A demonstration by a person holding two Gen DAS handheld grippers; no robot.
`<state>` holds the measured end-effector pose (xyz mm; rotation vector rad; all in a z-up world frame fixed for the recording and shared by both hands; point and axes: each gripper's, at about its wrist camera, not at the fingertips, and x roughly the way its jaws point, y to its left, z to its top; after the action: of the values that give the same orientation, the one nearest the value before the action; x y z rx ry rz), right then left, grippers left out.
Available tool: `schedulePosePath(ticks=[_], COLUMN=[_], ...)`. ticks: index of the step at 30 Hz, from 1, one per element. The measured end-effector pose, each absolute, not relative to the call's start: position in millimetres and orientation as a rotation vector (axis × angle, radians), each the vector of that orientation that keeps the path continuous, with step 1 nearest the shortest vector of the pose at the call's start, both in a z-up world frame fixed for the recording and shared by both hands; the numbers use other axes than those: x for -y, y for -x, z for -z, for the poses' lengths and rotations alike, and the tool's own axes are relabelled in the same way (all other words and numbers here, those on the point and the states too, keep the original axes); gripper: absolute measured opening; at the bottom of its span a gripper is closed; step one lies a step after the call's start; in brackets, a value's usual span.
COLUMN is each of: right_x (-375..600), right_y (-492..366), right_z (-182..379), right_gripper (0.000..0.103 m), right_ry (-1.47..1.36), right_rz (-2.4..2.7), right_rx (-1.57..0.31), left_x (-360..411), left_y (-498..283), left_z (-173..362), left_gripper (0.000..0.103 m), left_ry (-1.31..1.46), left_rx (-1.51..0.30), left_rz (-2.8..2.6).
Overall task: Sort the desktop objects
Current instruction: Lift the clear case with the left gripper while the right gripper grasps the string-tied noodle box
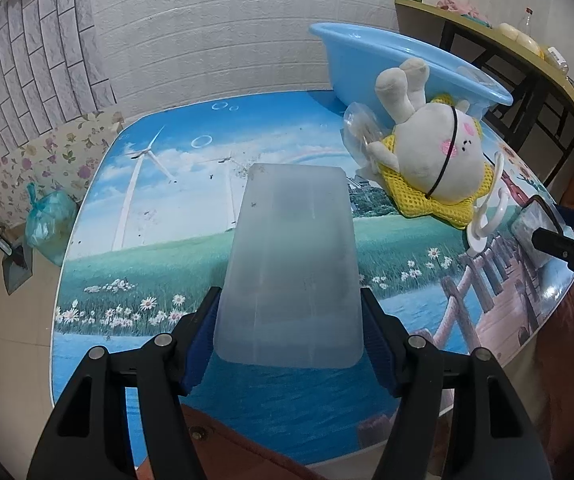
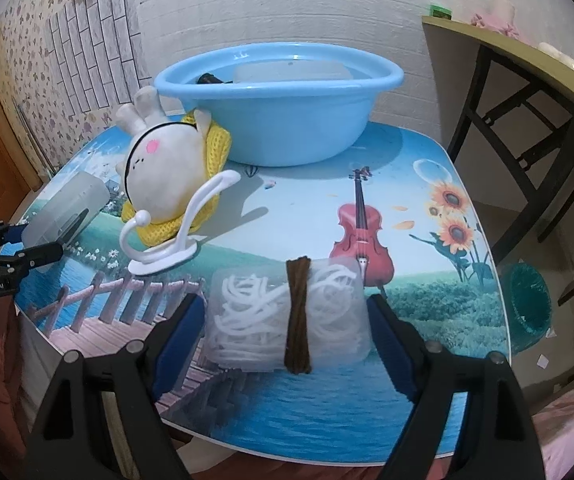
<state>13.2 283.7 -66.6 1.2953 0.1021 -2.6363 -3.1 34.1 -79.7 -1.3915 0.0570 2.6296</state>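
My left gripper (image 1: pixel 290 332) is shut on a frosted clear plastic box (image 1: pixel 293 264), held above the picture-printed table (image 1: pixel 167 248); it also shows in the right wrist view (image 2: pixel 65 210). My right gripper (image 2: pixel 287 336) is shut on a clear packet of white cords with a brown band (image 2: pixel 287 316). A white plush rabbit on yellow mesh (image 2: pixel 167 168) lies beside a white plastic hook (image 2: pixel 175 232), in front of a blue basin (image 2: pixel 279 108) that holds a clear box and a dark item. The rabbit (image 1: pixel 435 148) and the basin (image 1: pixel 387 64) also show in the left wrist view.
A wooden side table (image 2: pixel 527 92) stands to the right of the table. A teal bin (image 2: pixel 527 304) lies on the floor at the right. A blue plastic bag (image 1: pixel 49 220) and a dustpan (image 1: pixel 17 268) sit on the floor at the left.
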Motion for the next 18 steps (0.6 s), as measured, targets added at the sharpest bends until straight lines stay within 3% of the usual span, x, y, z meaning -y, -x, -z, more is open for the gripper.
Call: schedulePosePath(ticks=[4,15,18], right_x=[-283.9,-283.2,-287.1], right_y=[-11.9,-9.0,-6.9], right_z=[69.2,75.9,81.4], right_gripper=[0.083,0.083,0.084], right_ry=[-1.303,-1.328,-1.364], right_rz=[2.640,2.643,2.630], right_rx=[-0.110,-0.128,-0.095], left_x=[-37.1,-40.4,-40.2], left_y=[5.5,4.6,3.5], left_z=[81.0,88.0,87.9], left_gripper=[0.068,0.103,0.103], left_ry=[1.374,1.347,1.341], left_rx=[-0.084,-0.086,-0.087], left_rz=[-2.640,-2.646,-2.647])
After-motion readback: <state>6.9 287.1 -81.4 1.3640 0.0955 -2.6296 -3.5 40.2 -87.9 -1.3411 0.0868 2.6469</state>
